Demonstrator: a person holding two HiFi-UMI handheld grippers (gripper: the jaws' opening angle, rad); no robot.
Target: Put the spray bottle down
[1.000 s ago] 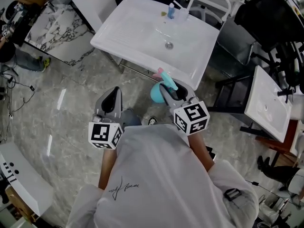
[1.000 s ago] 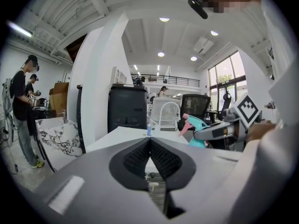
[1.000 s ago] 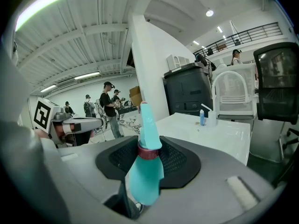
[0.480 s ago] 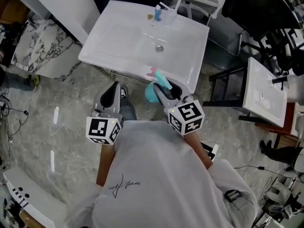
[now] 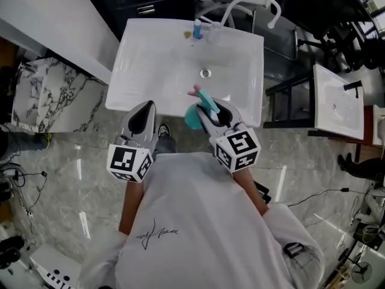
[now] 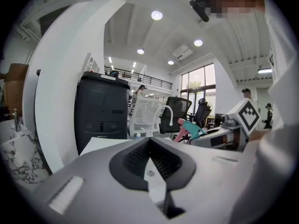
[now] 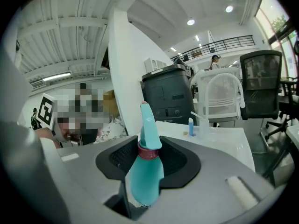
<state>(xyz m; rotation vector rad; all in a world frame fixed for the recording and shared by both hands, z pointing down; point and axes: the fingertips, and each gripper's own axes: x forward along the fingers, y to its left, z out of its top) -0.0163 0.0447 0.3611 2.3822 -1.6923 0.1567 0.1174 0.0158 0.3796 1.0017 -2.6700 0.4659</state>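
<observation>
The spray bottle (image 5: pixel 195 114) is teal with a red collar and a pink trigger, and my right gripper (image 5: pixel 207 109) is shut on its body. It hangs upright over the front rim of the white sink (image 5: pixel 150 59). Seen along the right gripper's jaws, the bottle (image 7: pixel 145 171) fills the gap between the pads, nozzle up. My left gripper (image 5: pixel 142 114) is shut with nothing in it, level with the sink's front left edge. In the left gripper view the jaws (image 6: pixel 149 141) meet at a point, and the bottle (image 6: pixel 189 129) shows off to the right.
The sink has a drain (image 5: pixel 205 73), a white faucet (image 5: pixel 240 5) and a small blue bottle (image 5: pixel 197 29) at its back rim. A marble slab (image 5: pixel 42 95) leans at the left. A black stand (image 5: pixel 283 101) and a second basin (image 5: pixel 337 107) are at the right.
Both grippers have moved forward to the sink. The bottle, earlier over the floor just short of the rim, now hangs over the sink's front edge. The grip is unchanged.
</observation>
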